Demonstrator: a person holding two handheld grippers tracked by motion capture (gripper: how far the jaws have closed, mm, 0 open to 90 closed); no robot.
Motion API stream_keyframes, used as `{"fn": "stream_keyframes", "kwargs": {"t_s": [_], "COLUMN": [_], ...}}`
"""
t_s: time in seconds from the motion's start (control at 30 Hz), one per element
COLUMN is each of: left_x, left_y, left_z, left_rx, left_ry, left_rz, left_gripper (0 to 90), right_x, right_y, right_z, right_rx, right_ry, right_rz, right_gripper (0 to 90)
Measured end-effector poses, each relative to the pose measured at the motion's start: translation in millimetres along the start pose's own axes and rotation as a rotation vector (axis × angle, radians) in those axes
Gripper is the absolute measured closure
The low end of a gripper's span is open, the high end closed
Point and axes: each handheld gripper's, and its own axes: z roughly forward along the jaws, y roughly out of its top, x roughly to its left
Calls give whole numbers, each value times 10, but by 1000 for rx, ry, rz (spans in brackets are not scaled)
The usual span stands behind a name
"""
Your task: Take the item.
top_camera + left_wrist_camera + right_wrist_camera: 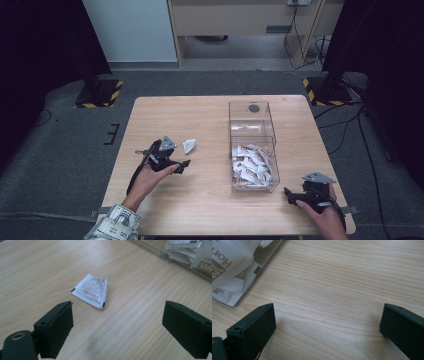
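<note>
A small white printed packet [189, 145] lies alone on the wooden table [165, 112], left of a clear plastic box [253, 145]. In the left gripper view the packet [92, 290] rests flat on the wood ahead of the jaws, one edge curled up. My left gripper [186, 164] sits just short of it with jaws wide apart and nothing between them; it is open [117, 325]. My right gripper [289, 192] rests near the table's front right, beside the box's near corner, also open over bare wood [328, 327].
The clear box holds several white packets [251, 165] piled in its near half; its far half has few. The box wall with packets behind it [232, 270] stands close at the left of the right gripper view. Black stands [100, 90] flank the table's far corners.
</note>
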Motion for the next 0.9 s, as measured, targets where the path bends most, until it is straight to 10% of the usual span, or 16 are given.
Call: {"fn": "stream_keyframes", "kwargs": {"t_s": [0.9], "left_x": [52], "left_y": [-687], "left_z": [-101], "left_rx": [101], "left_ry": [8], "left_rz": [-46], "left_gripper": [35], "right_x": [2], "right_y": [-2], "right_z": [-3], "right_rx": [1], "right_ry": [0], "right_rz": [2], "right_gripper": [8]}}
